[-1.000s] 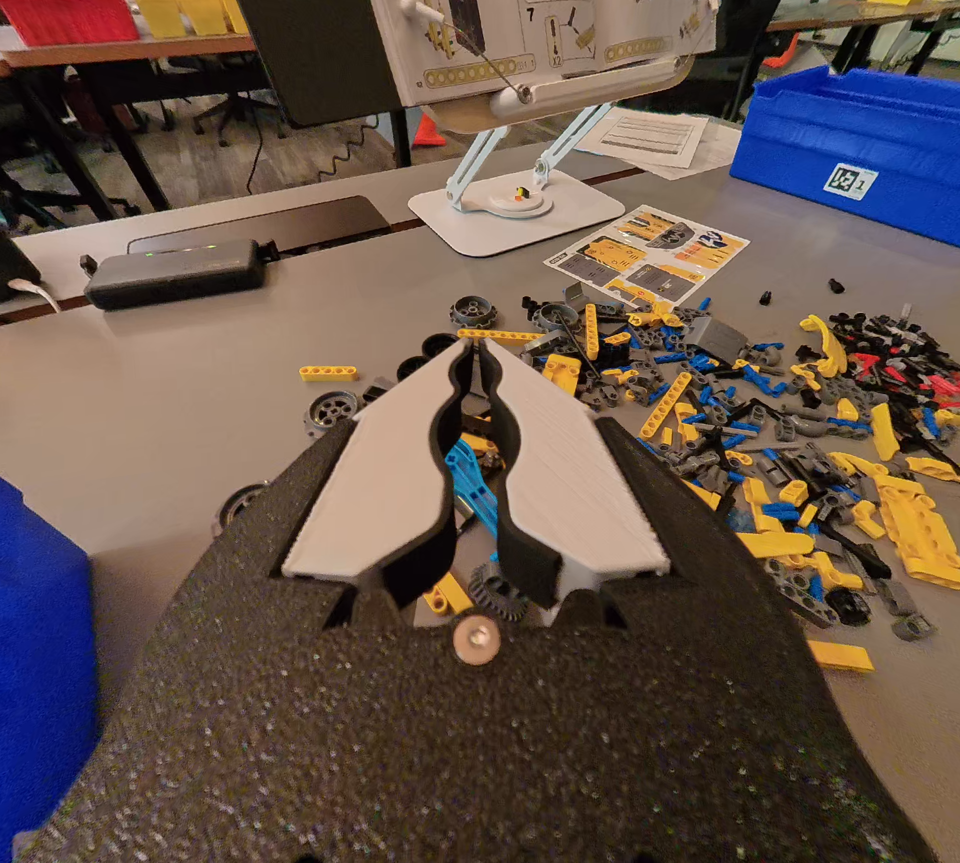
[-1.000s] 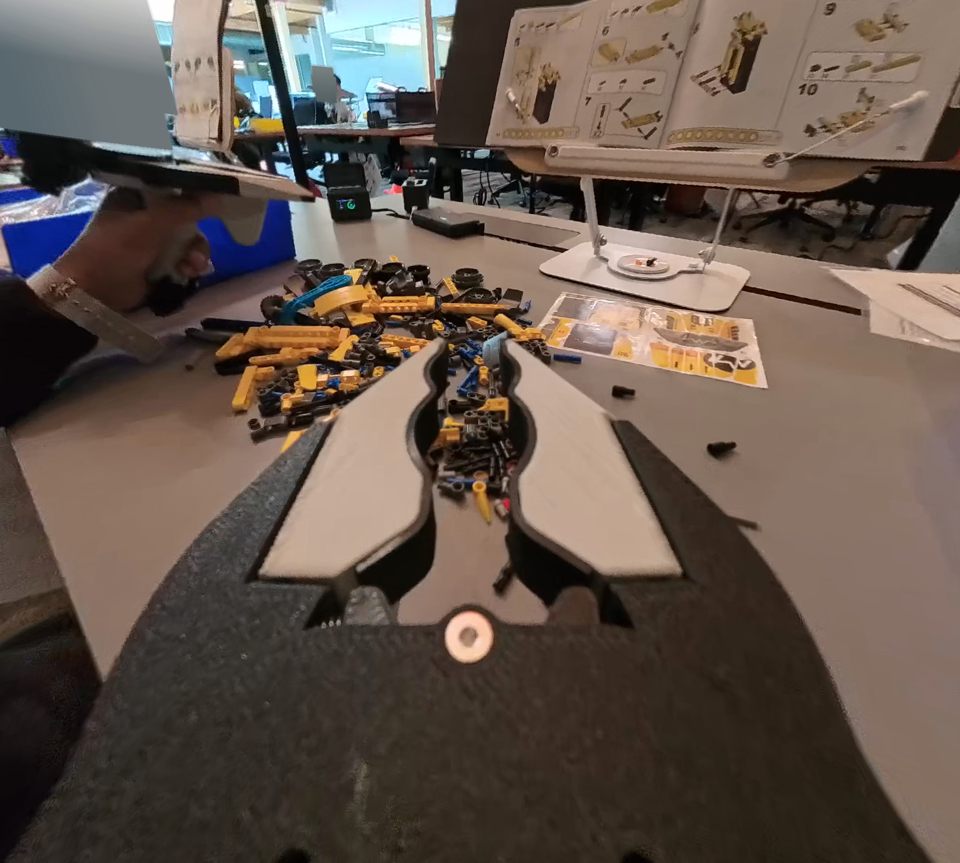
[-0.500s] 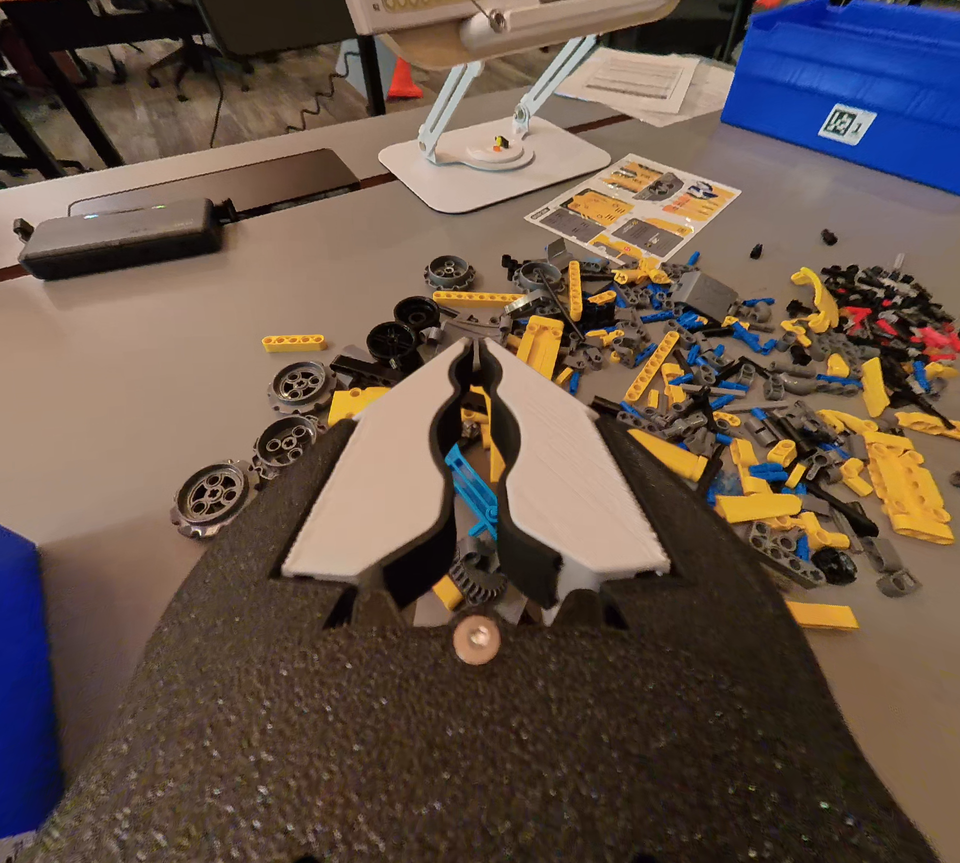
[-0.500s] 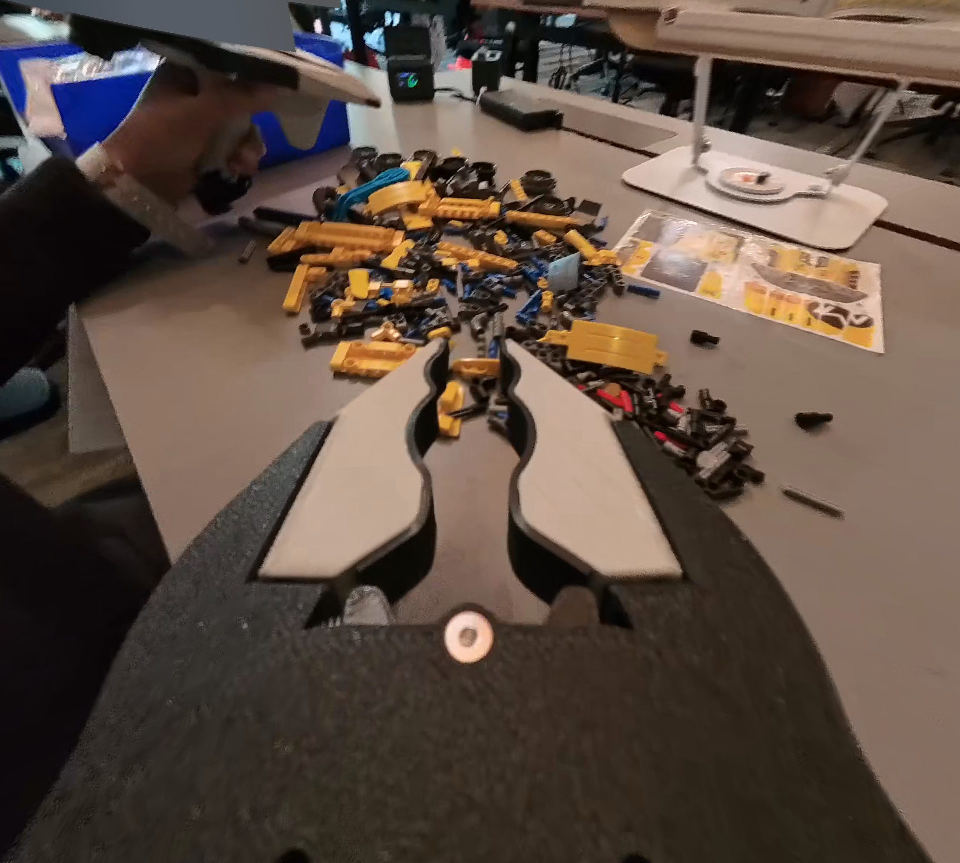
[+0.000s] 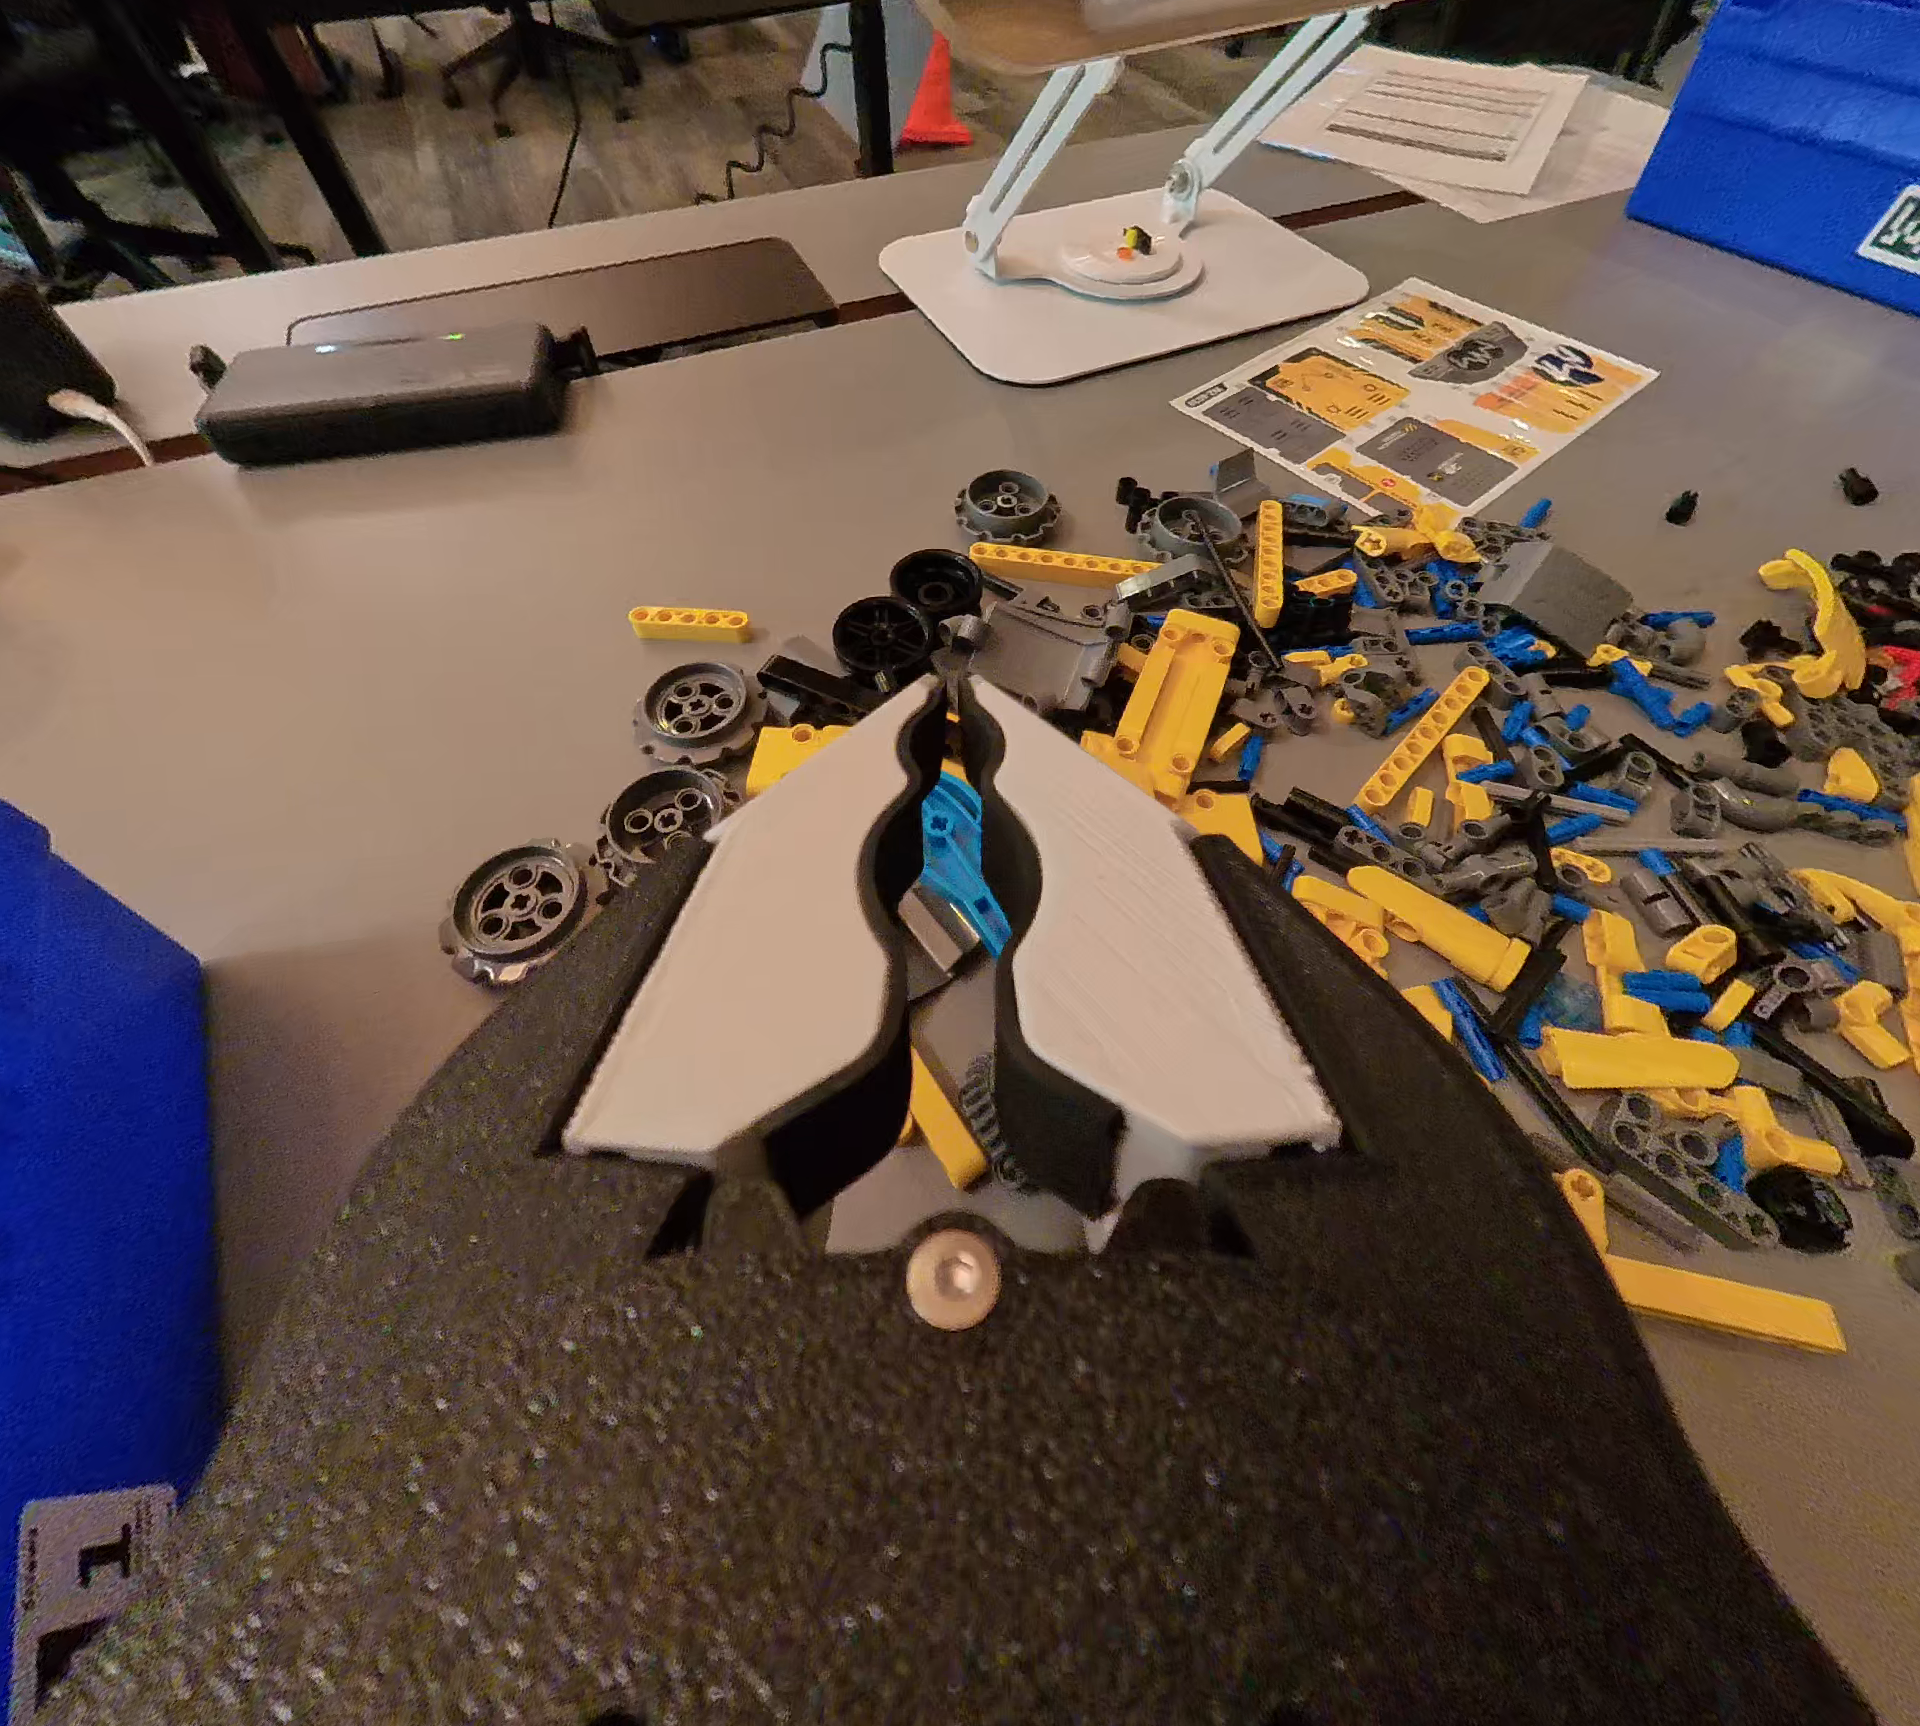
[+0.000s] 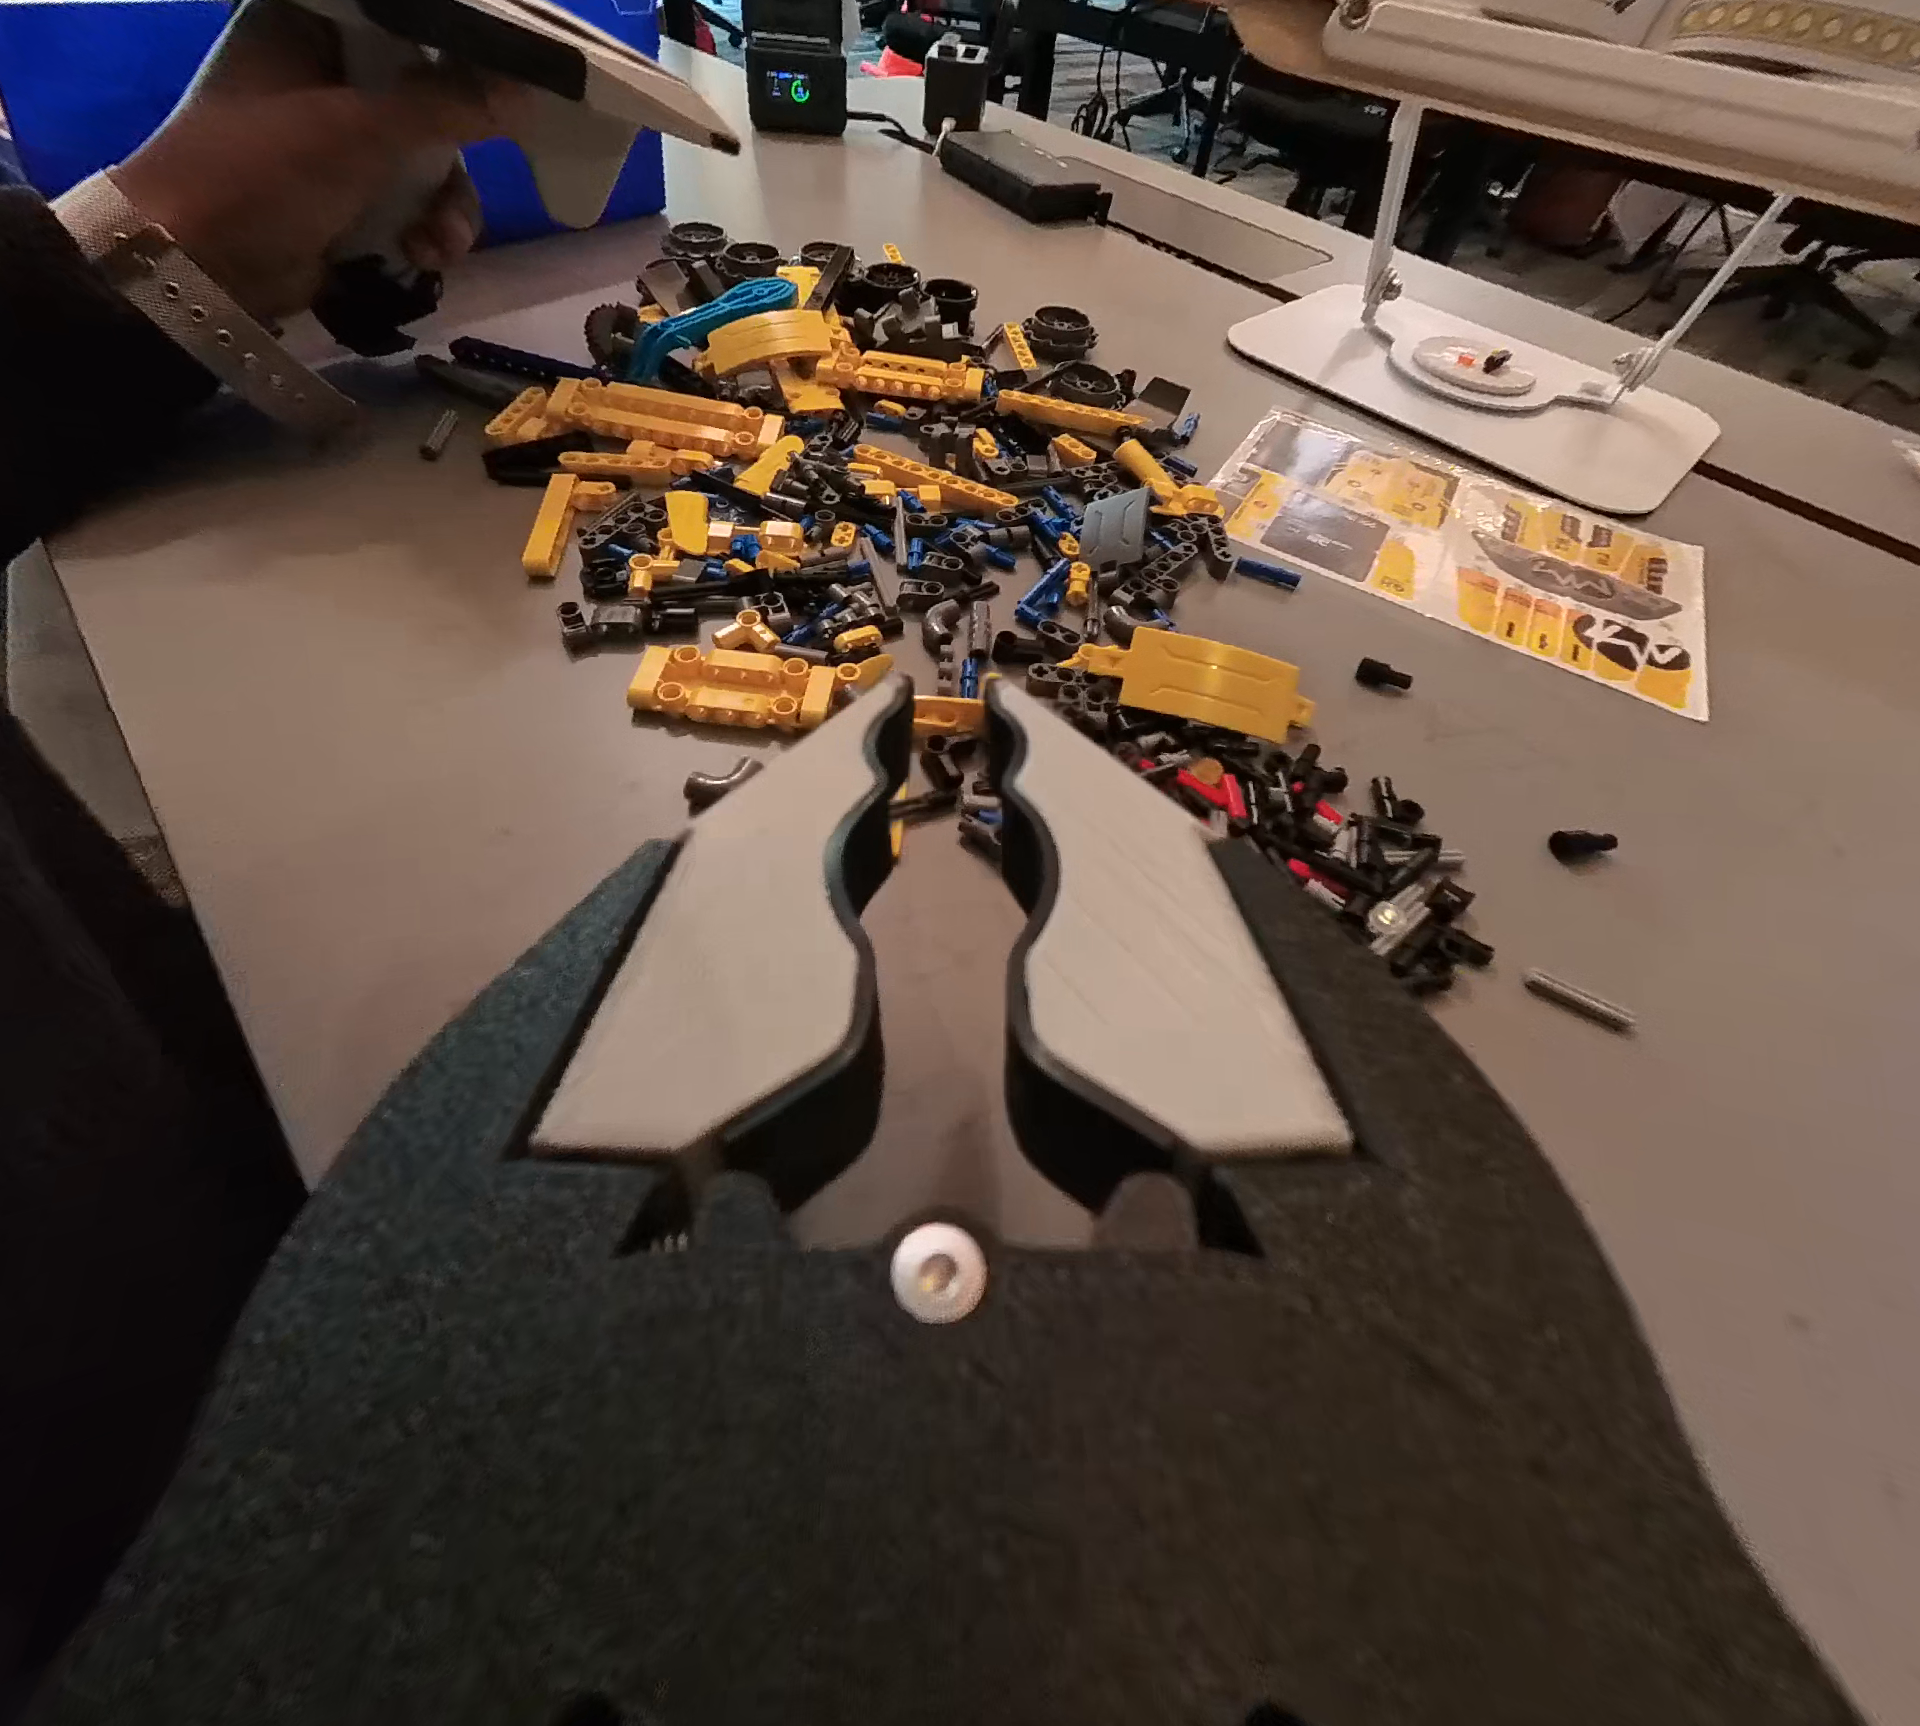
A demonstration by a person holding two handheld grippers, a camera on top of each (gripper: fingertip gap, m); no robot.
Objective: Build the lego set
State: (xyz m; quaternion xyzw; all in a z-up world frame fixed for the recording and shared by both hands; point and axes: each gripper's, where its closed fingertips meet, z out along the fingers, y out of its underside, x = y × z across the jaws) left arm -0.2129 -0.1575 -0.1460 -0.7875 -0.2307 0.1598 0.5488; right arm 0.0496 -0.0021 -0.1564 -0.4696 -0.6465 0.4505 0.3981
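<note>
A pile of yellow, blue, grey and black building parts (image 5: 1455,793) lies spread on the grey table (image 5: 416,637). My left gripper (image 5: 951,689) hovers over the pile's left end, fingertips together, nothing seen between them. A blue curved part (image 5: 951,845) lies on the table below its fingers, and grey wheels (image 5: 516,902) lie to its left. In the right wrist view the left gripper (image 6: 727,144) is held in a hand (image 6: 301,159) well above the table. My right gripper (image 6: 945,700) is slightly open and empty at the near edge of the pile (image 6: 831,533).
A sticker sheet (image 5: 1413,393) lies behind the pile. A white book stand (image 5: 1122,294) holds an open instruction booklet at the back. Blue bins stand at far right (image 5: 1808,118) and near left (image 5: 83,1105). A black power brick (image 5: 384,398) lies at back left. Left tips to right tips: about 30 centimetres.
Both grippers have pulled back from the pile and tilted down, so more of the parts and wheels show. Neither gripper's opening has changed.
</note>
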